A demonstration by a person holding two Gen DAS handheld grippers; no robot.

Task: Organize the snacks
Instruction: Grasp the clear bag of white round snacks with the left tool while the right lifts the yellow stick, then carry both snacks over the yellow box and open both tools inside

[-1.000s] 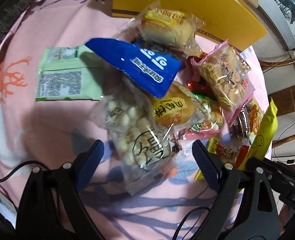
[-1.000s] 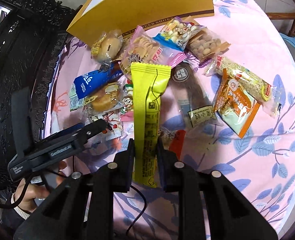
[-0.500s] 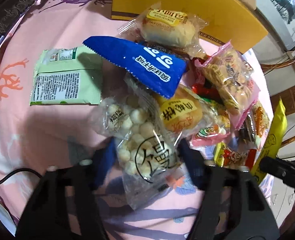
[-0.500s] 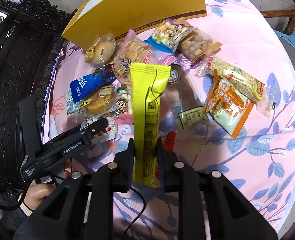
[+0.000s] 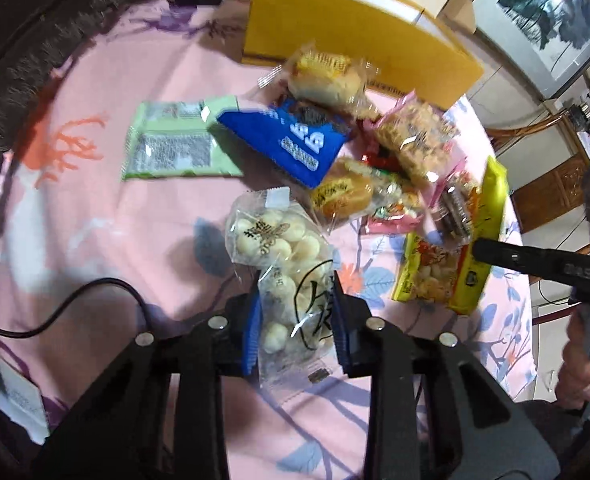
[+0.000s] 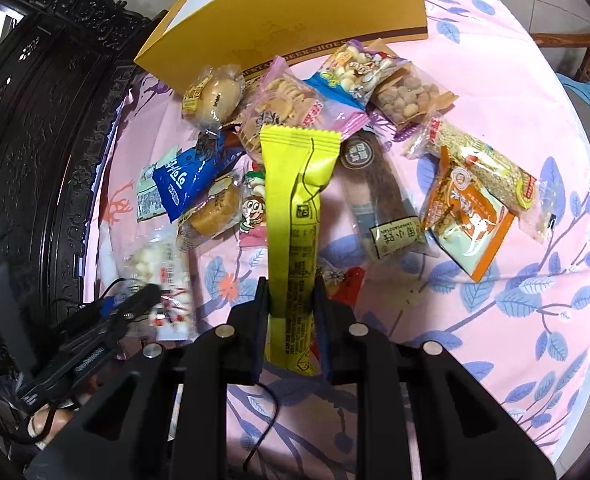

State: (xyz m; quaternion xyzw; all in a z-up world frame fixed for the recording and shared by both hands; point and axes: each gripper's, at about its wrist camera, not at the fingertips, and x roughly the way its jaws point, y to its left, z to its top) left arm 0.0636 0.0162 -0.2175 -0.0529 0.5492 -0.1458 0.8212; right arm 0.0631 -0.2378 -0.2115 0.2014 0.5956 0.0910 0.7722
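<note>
My left gripper (image 5: 295, 312) is shut on a clear bag of white puffed balls (image 5: 283, 264) and holds it just above the pink tablecloth (image 5: 135, 220). My right gripper (image 6: 291, 304) is shut on a long yellow snack packet (image 6: 295, 200), held upright above the table; that packet also shows in the left wrist view (image 5: 487, 220). A pile of snacks lies beyond: a blue packet (image 5: 291, 140), a wrapped bun (image 5: 327, 76), a pink cracker bag (image 5: 419, 140), a green packet (image 5: 175, 140).
A yellow box (image 6: 295, 4) stands at the far side of the table. To the right lie a brown bar (image 6: 379, 196), an orange packet (image 6: 471, 224) and a sesame bar (image 6: 483, 160). Dark carved furniture (image 6: 27, 120) borders the left. A black cable (image 5: 75, 304) trails near me.
My left gripper went from open around the clear bag of white balls to shut on it, and pulled it back from the pile. The right gripper holds the yellow packet as before.
</note>
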